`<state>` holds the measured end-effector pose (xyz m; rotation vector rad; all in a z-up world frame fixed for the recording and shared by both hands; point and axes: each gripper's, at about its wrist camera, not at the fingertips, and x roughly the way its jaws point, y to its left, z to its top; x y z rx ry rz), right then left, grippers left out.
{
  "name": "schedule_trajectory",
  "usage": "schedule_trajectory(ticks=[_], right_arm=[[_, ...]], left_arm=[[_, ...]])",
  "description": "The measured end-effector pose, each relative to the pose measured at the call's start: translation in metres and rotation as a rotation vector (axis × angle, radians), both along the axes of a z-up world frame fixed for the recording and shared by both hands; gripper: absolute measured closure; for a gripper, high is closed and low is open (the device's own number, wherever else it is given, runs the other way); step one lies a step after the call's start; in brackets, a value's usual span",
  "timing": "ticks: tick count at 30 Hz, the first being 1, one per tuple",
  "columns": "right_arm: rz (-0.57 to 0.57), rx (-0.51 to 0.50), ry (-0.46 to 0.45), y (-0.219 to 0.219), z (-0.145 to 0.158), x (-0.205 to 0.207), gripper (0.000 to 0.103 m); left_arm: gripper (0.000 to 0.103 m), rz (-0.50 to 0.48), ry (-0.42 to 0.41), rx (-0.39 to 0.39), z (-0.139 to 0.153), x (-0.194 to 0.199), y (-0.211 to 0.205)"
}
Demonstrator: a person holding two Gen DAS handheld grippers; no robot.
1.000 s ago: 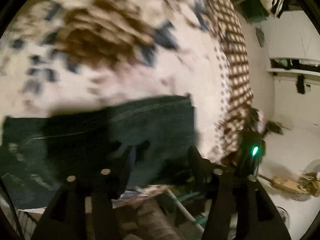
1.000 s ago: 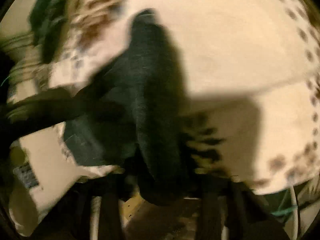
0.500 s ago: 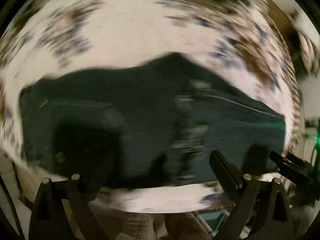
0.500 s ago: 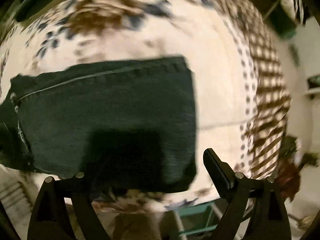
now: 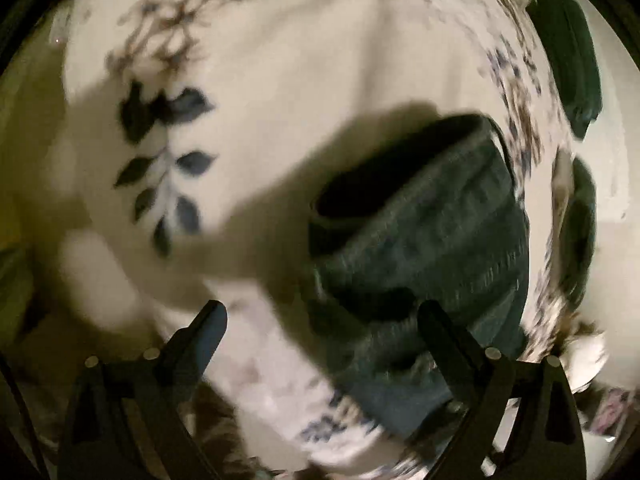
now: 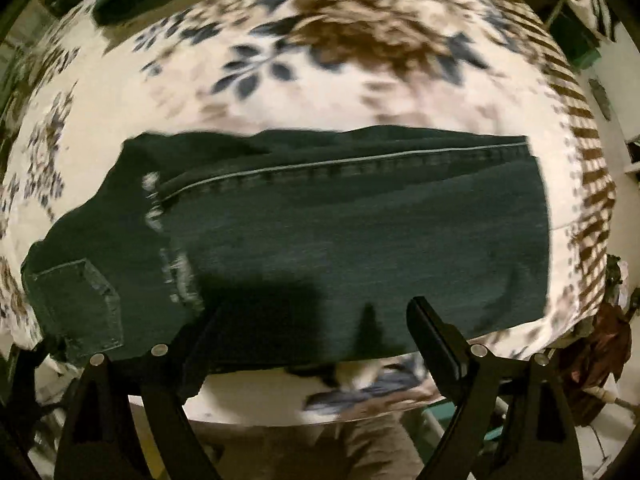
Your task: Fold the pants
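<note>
Dark denim pants (image 6: 340, 240) lie folded flat across a floral bedcover (image 6: 280, 92), with a back pocket (image 6: 76, 300) at the left end. My right gripper (image 6: 316, 324) hovers open above their near edge, with nothing between its fingers. In the left wrist view the blurred pants (image 5: 440, 232) show a gaping open end (image 5: 360, 196). My left gripper (image 5: 320, 320) is open beside it. The right finger (image 5: 436, 324) is over the denim and the left finger (image 5: 208, 324) is over the bedcover. Nothing is gripped.
The bedcover's brown checked border (image 6: 592, 184) runs along the right edge of the bed. A dark green cushion (image 6: 120, 4) lies at the far left. A person's trouser legs (image 6: 300, 448) stand at the near bed edge. Dark green shapes (image 5: 572, 60) sit to the right in the left wrist view.
Both grippers have gone from narrow to wide open and let go of the denim. The left view swung across to the pants' open end. The right view rose over the flat pants.
</note>
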<state>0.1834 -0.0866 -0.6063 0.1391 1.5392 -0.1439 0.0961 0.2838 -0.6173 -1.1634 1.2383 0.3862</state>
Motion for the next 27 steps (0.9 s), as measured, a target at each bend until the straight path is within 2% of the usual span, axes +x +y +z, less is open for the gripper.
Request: schedule_trajectory(ticks=[2, 3, 4, 5, 8, 11, 14, 15, 17, 19, 20, 21, 23, 26, 27], right_arm=[[0.017, -0.003, 0.018, 0.011, -0.006, 0.002, 0.012], [0.017, -0.001, 0.024, 0.014, -0.008, 0.003, 0.012], [0.014, 0.0, 0.03, 0.017, -0.009, 0.003, 0.012], [0.01, -0.002, 0.039, 0.022, -0.011, 0.002, 0.012], [0.0, -0.014, 0.05, 0.023, -0.013, 0.002, 0.012], [-0.014, -0.018, 0.055, 0.013, -0.015, 0.001, 0.012], [-0.021, -0.031, 0.055, 0.002, -0.011, 0.004, 0.012], [-0.028, -0.026, 0.057, 0.0, -0.011, 0.004, 0.012], [-0.039, -0.02, 0.063, -0.004, -0.01, 0.006, 0.012], [-0.044, -0.007, 0.065, -0.007, -0.009, 0.007, 0.012], [-0.044, -0.006, 0.065, -0.011, -0.01, 0.007, 0.012], [-0.042, -0.007, 0.067, -0.011, -0.01, 0.007, 0.012], [-0.043, -0.004, 0.071, -0.02, -0.013, 0.006, 0.012], [-0.063, -0.002, 0.078, -0.031, -0.018, 0.005, 0.012], [-0.071, 0.001, 0.077, -0.036, -0.019, 0.004, 0.012]], left_arm=[[0.008, 0.002, -0.059, 0.023, -0.004, 0.006, 0.001], [0.014, -0.013, -0.123, 0.058, 0.001, 0.011, -0.001], [0.049, -0.041, -0.168, 0.078, 0.006, 0.016, -0.003], [0.06, -0.064, -0.172, 0.095, 0.008, 0.02, -0.007], [0.074, -0.078, -0.248, 0.132, 0.029, 0.014, -0.007], [0.076, -0.089, -0.329, 0.132, 0.045, 0.003, -0.012], [0.076, -0.076, -0.338, 0.11, 0.03, 0.006, -0.011], [0.073, -0.053, -0.337, 0.084, 0.02, 0.006, -0.006], [0.054, -0.012, -0.312, 0.034, -0.004, 0.007, 0.004], [0.049, 0.003, -0.334, 0.02, -0.016, 0.012, 0.005], [0.049, -0.018, -0.338, 0.044, -0.014, 0.015, 0.003], [0.049, -0.042, -0.333, 0.068, -0.011, 0.02, 0.001], [0.073, -0.073, -0.334, 0.097, -0.004, 0.025, -0.005], [0.078, -0.11, -0.343, 0.164, 0.021, 0.026, -0.013], [0.078, -0.135, -0.346, 0.204, 0.038, 0.025, -0.019]])
